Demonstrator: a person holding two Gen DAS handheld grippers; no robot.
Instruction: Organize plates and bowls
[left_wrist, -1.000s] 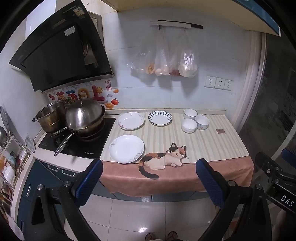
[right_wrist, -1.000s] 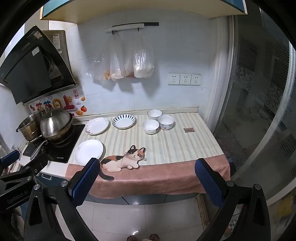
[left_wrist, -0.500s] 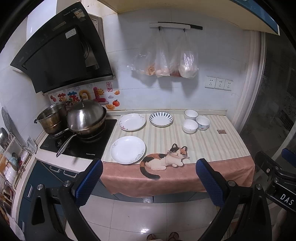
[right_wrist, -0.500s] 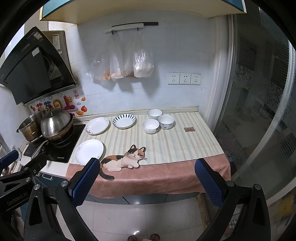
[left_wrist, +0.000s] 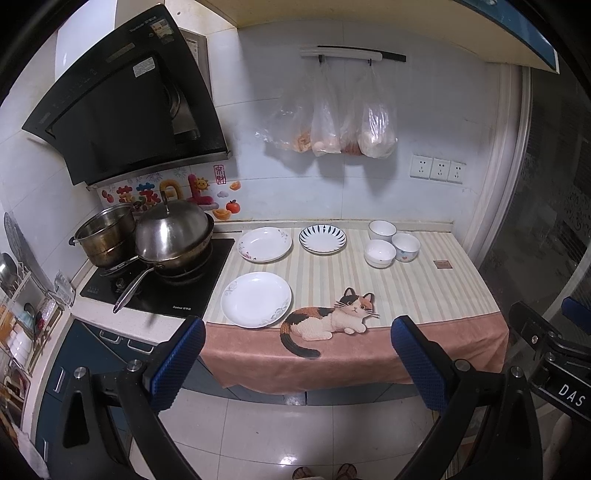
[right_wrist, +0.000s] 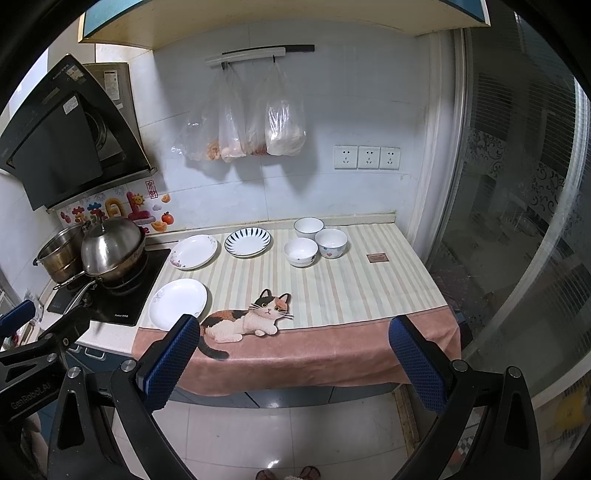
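- Compared with the frame one second earlier, both views had crept slightly toward the bench (left_wrist: 406, 291); no plate or bowl had changed place.
- Left tool (left_wrist: 297, 365): jaws spread wide, holding nothing, held off the front edge of the bench above the floor.
- Right tool (right_wrist: 295, 363): likewise wide and empty, held off the front edge of the bench.
- Plates: a plain white plate (left_wrist: 256, 299) lay near the front edge beside the hob (left_wrist: 162, 284); a flower-edged plate (left_wrist: 264, 244) and a blue-striped plate (left_wrist: 322, 239) lay side by side toward the wall. All three were apart, none stacked.
- Bowls: three white bowls (right_wrist: 320, 242) stood in a tight cluster to the right of the striped plate, upright, none nested.
- Other items: a cat-pattern cloth (left_wrist: 332, 321) covered the bench; a lidded wok (left_wrist: 173, 236) and a steel pot (left_wrist: 105, 236) sat on the hob.
- Progress, as judged: the task appeared not yet begun. Every plate remained to be stacked and every bowl to be nested; neither tool had reached any piece.
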